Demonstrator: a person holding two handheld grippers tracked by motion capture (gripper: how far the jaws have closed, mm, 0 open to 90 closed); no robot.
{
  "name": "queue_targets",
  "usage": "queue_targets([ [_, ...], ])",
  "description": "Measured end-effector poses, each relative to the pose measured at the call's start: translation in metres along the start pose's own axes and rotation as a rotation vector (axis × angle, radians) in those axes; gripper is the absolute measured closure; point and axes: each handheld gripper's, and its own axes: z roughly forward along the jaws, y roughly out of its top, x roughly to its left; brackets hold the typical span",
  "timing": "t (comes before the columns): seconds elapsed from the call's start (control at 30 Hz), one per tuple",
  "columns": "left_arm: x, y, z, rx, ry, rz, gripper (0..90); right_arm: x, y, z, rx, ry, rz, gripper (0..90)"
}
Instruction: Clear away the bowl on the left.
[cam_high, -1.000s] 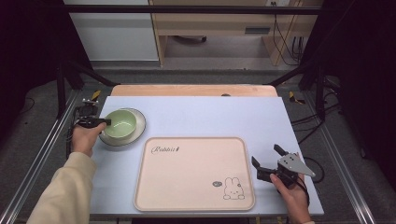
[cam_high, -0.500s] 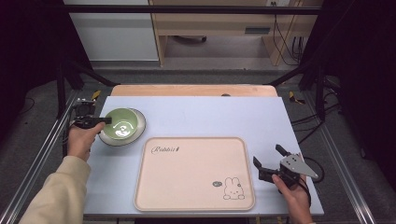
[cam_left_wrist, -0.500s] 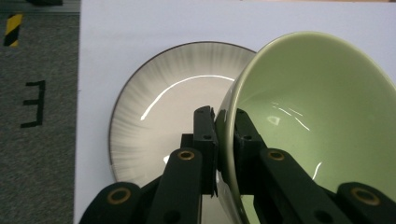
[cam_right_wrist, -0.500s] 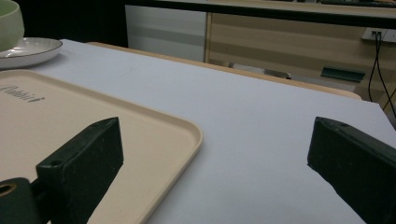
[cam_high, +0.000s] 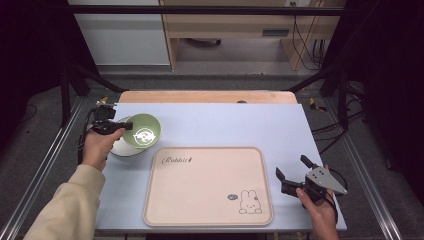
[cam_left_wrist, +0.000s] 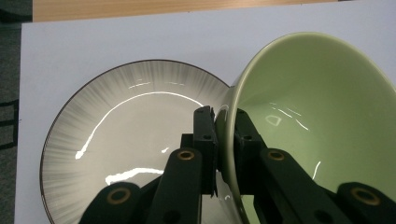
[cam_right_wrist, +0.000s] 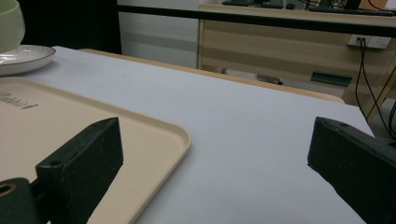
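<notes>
Two grippers noted: our left gripper (cam_left_wrist: 224, 140) pinched the green bowl (cam_high: 142, 131) rim, tilted over the grey plate (cam_left_wrist: 126, 140) at ten o'clock; right gripper (cam_high: 295, 172) jaws spread, beside the tray (cam_high: 200, 210).

Cut off, covered and too small to read

In the left gripper view the green bowl (cam_left_wrist: 322, 121) runs off the right and lower edges, and the grey plate (cam_left_wrist: 126, 140) is cut at the bottom and partly covered by the bowl and the jaws. In the right gripper view, upper left, bowl and plate are clipped by the frame edge. The tray's (cam_high: 205, 220) small lettering in the high view is too small to read surely.
</notes>
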Motion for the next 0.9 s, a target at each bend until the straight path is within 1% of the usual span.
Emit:
queue_targets([
  [0.1, -0.005, 0.001, -0.004, -0.006, -0.01, 0.003, 83.1, 0.002, 0.001, 0.0, 0.0, 0.004, -0.007, 3.4],
  [0.2, -0.01, 0.004, -0.008, -0.005, -0.019, 0.021, 83.0, 0.004, 0.002, 0.0, -0.002, 0.006, -0.01, 3.4],
  [0.3, -0.012, 0.005, -0.01, -0.004, -0.036, 0.018, 83.0, 0.004, 0.001, -0.002, 0.001, 0.005, -0.007, 3.3],
  [0.5, -0.014, 0.007, -0.01, 0.002, -0.039, 0.025, 82.9, 0.003, 0.002, 0.001, 0.0, 0.006, -0.005, 3.3],
  [0.6, -0.016, 0.006, -0.009, 0.006, -0.051, 0.024, 82.9, 0.004, 0.002, 0.004, -0.003, 0.009, -0.005, 3.2],
  [0.73, -0.022, 0.007, -0.008, 0.013, -0.059, 0.036, 82.8, 0.005, 0.002, 0.002, -0.003, 0.014, -0.013, 3.1],
  [0.87, -0.03, 0.009, -0.007, 0.01, -0.091, 0.04, 82.8, 0.003, 0.002, 0.001, -0.008, 0.005, -0.011, 3.2],
  [0.9, -0.033, 0.009, -0.006, 0.011, -0.098, 0.045, 82.8, 0.003, 0.002, 0.001, -0.008, 0.002, -0.003, 3.2],
])
